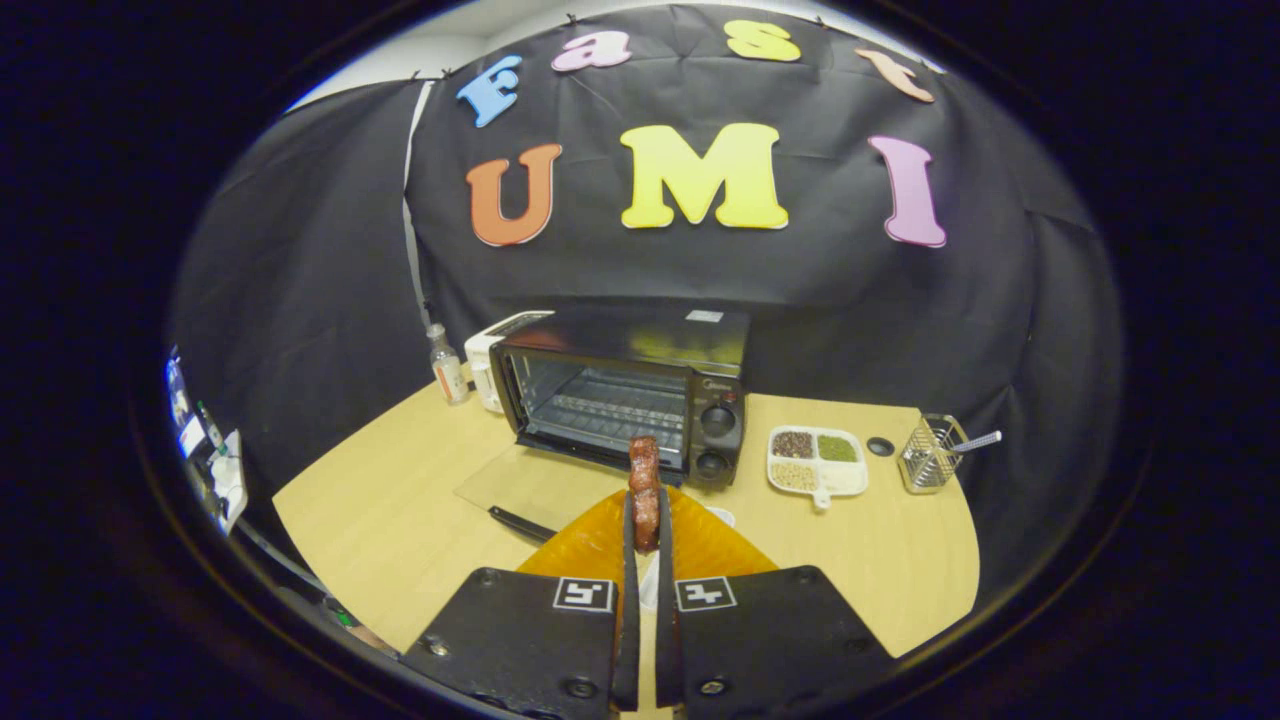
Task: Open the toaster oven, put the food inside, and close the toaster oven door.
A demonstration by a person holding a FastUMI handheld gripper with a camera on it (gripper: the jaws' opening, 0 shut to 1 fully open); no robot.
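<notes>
Brown food (644, 490) is clenched upright between both fingers of your gripper (646, 530), facing the open toaster oven (625, 395). It stands tall, so I think it may catch the rack or slip sideways when you push it in.

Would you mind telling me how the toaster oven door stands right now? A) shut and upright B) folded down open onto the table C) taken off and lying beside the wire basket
B: the toaster oven shows its bare rack inside, and its door lies flat on the table, while the gripper holds the food between its jaws.

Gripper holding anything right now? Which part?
Yes: the gripper is shut on a reddish-brown strip of food, both fingers pinching its lower end; the rest sticks up toward the open black toaster oven.
</notes>
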